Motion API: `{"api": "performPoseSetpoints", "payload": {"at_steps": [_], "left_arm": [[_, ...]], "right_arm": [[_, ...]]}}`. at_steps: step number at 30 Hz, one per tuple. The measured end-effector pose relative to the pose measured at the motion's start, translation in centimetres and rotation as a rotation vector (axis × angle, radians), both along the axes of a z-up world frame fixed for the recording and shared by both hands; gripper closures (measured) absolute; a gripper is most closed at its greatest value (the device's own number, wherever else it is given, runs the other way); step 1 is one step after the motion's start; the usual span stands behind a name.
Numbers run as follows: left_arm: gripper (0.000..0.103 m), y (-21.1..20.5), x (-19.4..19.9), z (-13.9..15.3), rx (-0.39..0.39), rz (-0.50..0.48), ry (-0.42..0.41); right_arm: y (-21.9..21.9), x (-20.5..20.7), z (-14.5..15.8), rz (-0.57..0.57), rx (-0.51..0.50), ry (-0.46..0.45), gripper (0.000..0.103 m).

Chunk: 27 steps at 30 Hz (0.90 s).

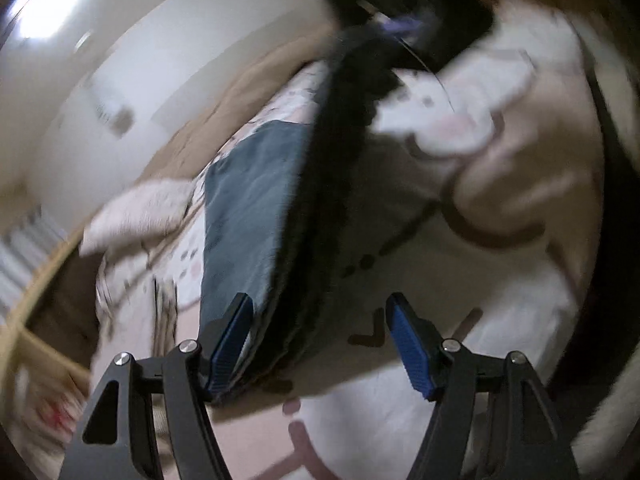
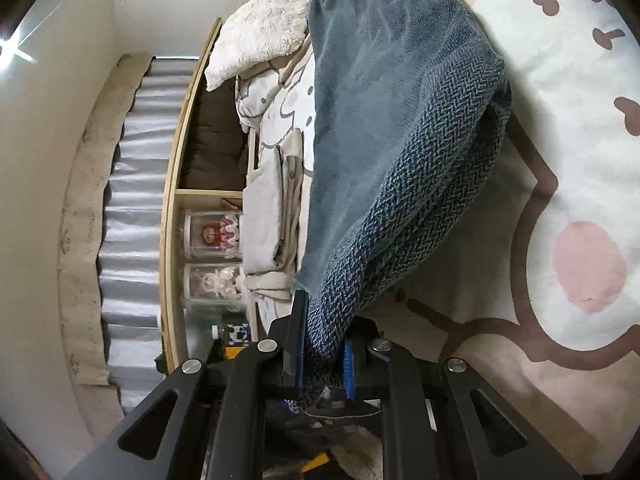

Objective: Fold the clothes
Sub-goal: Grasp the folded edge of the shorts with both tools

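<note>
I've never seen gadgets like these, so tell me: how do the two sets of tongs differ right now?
The right tongs are shut, pinching a corner of the blue-grey knitted garment; the left tongs stand wide open and grip nothing, though the garment's edge hangs between their fingers. The right view is sharp; the left view is blurred. Both have black arms with blue ribbed pads and face the cartoon-print bedding.
</note>
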<state>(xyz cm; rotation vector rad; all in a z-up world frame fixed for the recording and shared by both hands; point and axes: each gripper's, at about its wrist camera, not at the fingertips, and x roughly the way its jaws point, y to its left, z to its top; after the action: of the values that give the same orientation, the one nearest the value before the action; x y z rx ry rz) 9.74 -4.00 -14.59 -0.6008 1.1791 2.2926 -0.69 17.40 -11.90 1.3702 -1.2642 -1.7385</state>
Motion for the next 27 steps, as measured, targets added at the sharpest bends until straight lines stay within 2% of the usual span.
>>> {"api": "performPoseSetpoints", "payload": {"at_steps": [2, 7, 15, 20, 22, 23, 27], "left_arm": [[0.034, 0.6, -0.7, -0.7, -0.046, -0.01, 0.03], [0.032, 0.2, -3.5, -1.3, -0.097, 0.02, 0.093], [0.032, -3.8, -6.4, -1.0, -0.215, 0.004, 0.169], [0.032, -5.7, -7.4, -0.4, -0.235, -0.009, 0.2], [0.039, -5.9, -7.4, -0.5, -0.246, -0.036, 0.205], [0.043, -5.8, -7.3, -0.6, -0.254, -0.053, 0.201], [0.071, -5.6, -7.7, -0.9, -0.252, -0.069, 0.099]], "right_arm": [[0.1, 0.0, 0.1, 0.002, -0.006, -0.002, 0.088], [0.6, 0.1, 0.2, -0.004, -0.034, -0.002, 0.088], [1.3, -0.1, 0.1, -0.003, -0.067, -0.006, 0.088], [1.6, 0.3, -0.2, -0.001, -0.052, -0.011, 0.088], [1.6, 0.5, -0.3, 0.007, -0.012, -0.009, 0.088], [1.5, 0.8, -0.2, 0.024, 0.046, 0.0, 0.088], [0.0, 2.0, -0.1, 0.118, 0.331, 0.015, 0.088]]}}
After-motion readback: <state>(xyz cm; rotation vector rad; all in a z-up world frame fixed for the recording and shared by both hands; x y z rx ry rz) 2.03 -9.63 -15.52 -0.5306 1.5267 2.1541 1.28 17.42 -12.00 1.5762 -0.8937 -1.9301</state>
